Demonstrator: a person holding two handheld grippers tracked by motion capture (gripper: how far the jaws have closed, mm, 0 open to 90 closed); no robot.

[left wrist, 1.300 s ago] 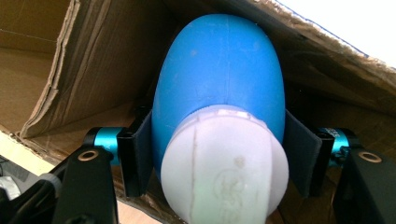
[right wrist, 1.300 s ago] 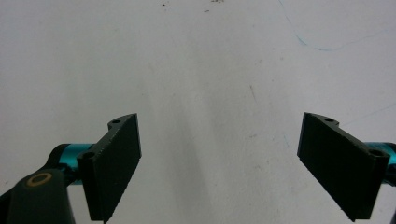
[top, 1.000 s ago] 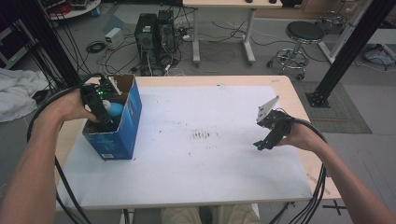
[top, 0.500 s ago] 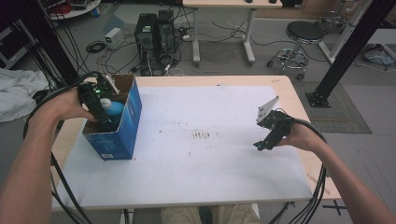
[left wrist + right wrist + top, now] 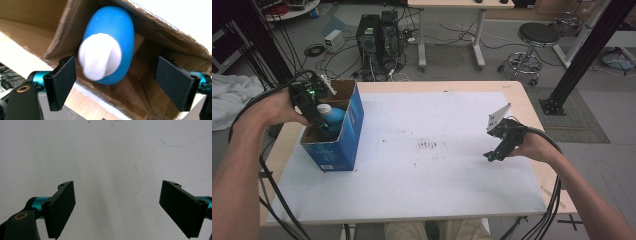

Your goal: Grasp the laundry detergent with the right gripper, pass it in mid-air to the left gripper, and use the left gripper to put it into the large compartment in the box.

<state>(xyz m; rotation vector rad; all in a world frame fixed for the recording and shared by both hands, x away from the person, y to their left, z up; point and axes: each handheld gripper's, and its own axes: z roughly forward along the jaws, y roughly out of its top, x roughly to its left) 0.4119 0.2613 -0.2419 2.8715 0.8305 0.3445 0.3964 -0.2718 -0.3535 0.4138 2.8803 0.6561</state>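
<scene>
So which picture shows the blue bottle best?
The left gripper view: the blue bottle with its white cap looks big and close, inside the cardboard box. The high view shows it small, partly hidden. The right gripper view shows the white table.

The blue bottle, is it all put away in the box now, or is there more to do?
Nearly done. The blue bottle with its white cap already stands inside the box. The left tongs have just been opening and sit over it, pads clear of the bottle on both sides. The right tongs wait open over the bare table. What looks left is pulling the left tongs out of the box.
</scene>
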